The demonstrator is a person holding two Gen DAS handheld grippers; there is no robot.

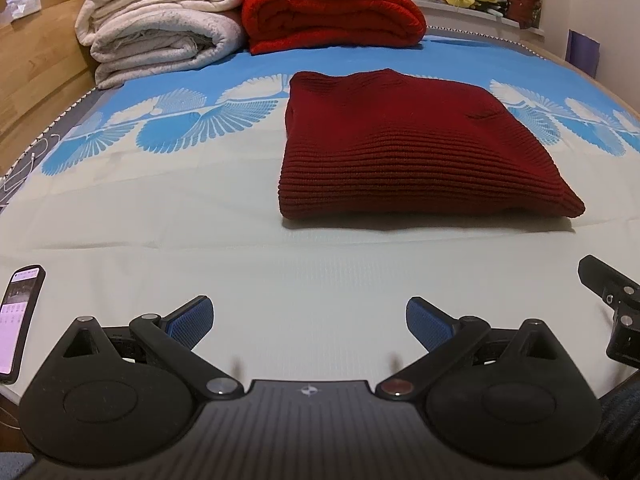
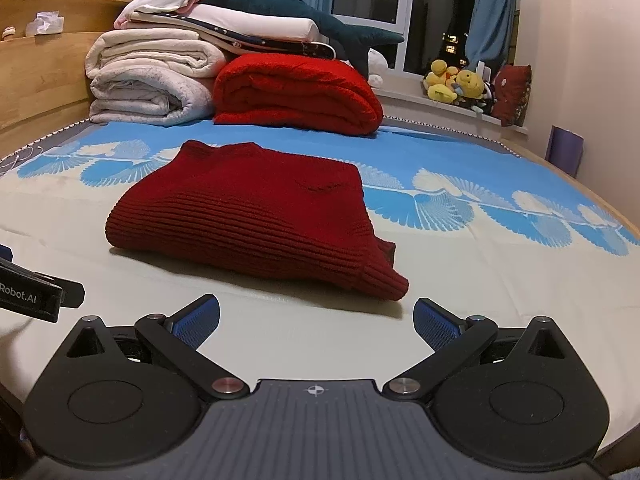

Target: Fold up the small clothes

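The folded dark red sweater (image 2: 256, 216) lies on the bed ahead of both jaws, all spread and empty, its corner nearest the right gripper (image 2: 316, 320), right of the left gripper (image 1: 310, 322)

Bare sheet (image 1: 200, 220) before folded sweater (image 1: 400, 148); phone (image 1: 18, 320) far left; blanket stacks (image 1: 168, 28) behind

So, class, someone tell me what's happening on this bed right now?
A person holds two grippers above the bed sheet. The left gripper and right gripper are both open and empty. The dark red knit sweater lies folded in front of them, touched by neither. Folded blankets are stacked by the headboard.
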